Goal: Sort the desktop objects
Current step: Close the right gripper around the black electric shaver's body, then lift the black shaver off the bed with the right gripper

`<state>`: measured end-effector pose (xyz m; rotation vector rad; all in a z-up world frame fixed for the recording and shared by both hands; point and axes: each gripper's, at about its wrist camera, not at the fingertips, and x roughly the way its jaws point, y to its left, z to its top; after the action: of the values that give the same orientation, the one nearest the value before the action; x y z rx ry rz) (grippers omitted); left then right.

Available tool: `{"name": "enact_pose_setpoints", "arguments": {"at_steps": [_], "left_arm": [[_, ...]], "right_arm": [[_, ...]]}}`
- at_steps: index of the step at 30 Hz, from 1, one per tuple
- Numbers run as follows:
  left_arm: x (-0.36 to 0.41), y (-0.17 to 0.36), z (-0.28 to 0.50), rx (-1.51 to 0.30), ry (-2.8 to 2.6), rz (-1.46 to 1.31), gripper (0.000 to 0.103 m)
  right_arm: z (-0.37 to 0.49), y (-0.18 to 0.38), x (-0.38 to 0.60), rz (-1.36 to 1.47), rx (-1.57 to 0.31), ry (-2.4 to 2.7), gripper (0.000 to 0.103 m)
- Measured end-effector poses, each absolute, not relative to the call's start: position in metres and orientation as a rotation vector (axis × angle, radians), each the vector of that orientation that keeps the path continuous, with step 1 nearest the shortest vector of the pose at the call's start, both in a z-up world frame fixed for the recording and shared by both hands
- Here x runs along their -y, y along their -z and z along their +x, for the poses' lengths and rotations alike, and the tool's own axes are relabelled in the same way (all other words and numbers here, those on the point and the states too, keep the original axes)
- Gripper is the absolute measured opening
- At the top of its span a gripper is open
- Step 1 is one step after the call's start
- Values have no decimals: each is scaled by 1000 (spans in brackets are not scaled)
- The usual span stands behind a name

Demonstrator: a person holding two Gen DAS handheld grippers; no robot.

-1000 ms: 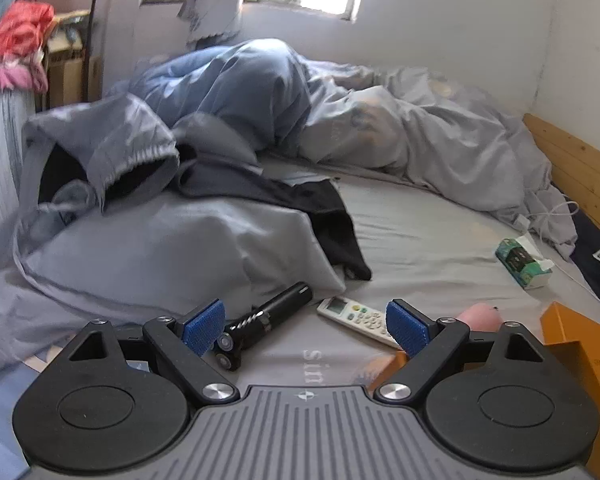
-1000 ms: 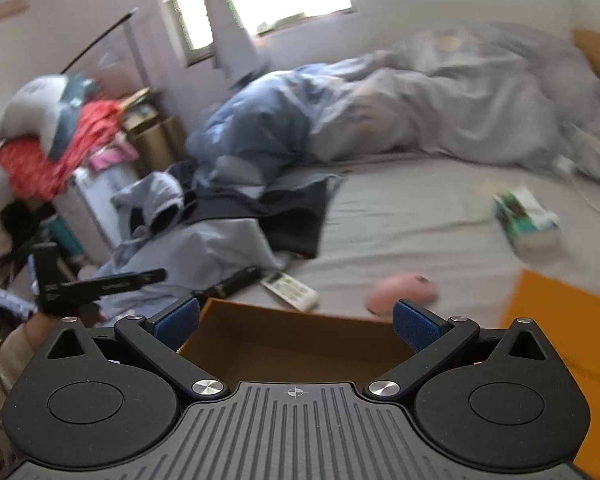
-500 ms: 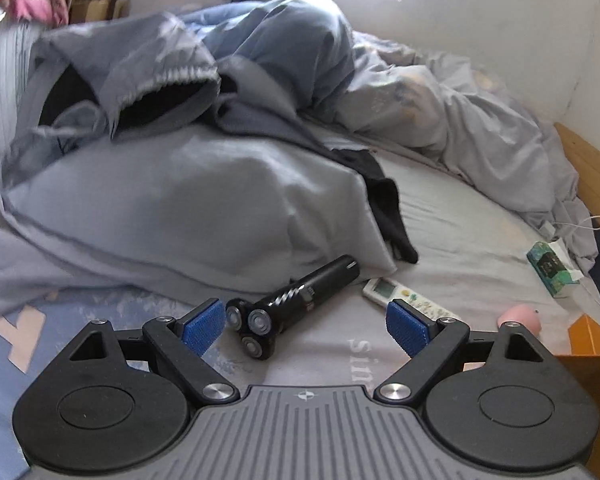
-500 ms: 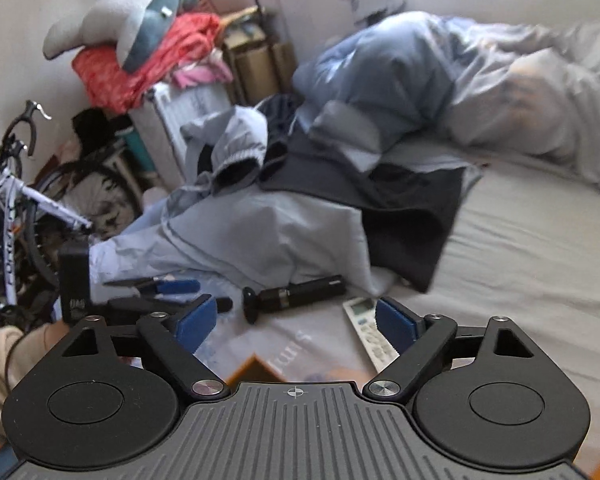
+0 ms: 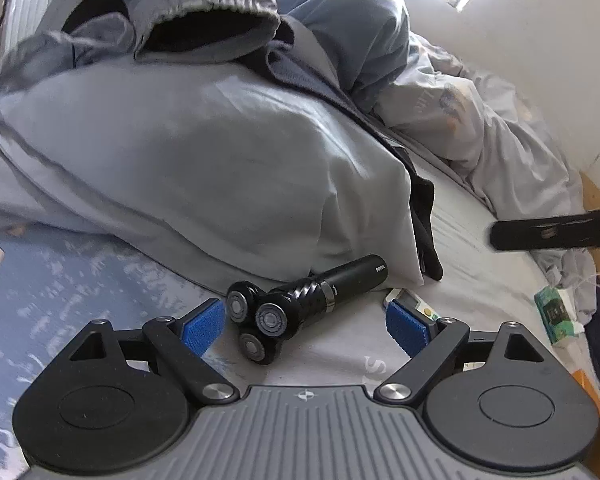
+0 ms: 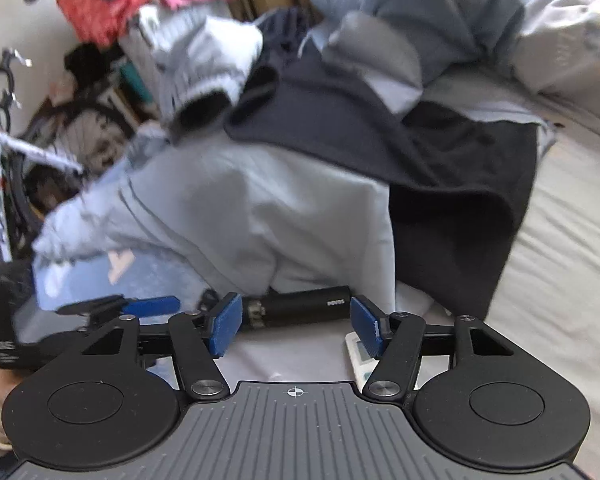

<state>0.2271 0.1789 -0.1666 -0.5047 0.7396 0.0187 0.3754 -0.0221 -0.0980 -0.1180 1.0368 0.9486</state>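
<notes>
Bedsheet (image 5: 480, 280) under heaped clothes holds a shaver (image 5: 300, 306); left gripper (image 5: 306, 326) and right gripper (image 6: 295, 328) gape empty

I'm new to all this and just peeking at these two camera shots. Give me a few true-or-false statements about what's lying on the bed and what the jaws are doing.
1. The black electric shaver lies on the bed sheet, not held by anything. True.
2. The left gripper has its jaws shut on the shaver. False: the jaws stand open, with the shaver's head between them.
3. A white remote control lies beside the shaver's handle end. True.
4. The right gripper holds the remote. False: its jaws are open and hold nothing.
5. The green and white packet sits on top of the shaver. False: it lies apart, far to the right.
</notes>
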Motion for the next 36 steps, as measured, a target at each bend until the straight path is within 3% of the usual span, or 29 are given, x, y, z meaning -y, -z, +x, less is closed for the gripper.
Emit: {"name": "enact_pose_setpoints", "arguments": {"at_steps": [5, 16, 24, 28, 36], "left_arm": [[-177, 180, 233, -740, -61, -565, 92], [-171, 206, 237, -712, -121, -633, 92], [-170, 205, 244, -700, -139, -624, 90], [-173, 204, 244, -701, -150, -611, 82], [-173, 209, 245, -726, -133, -577, 83]], "right_arm": [[385, 122, 12, -143, -1088, -963, 57], [419, 184, -7, -165, -1150, -1000, 56], [411, 189, -4, -134, -1166, -1047, 54], [415, 191, -6, -155, -1182, -1046, 54], [417, 196, -3, -99, -1198, -1018, 55]]}}
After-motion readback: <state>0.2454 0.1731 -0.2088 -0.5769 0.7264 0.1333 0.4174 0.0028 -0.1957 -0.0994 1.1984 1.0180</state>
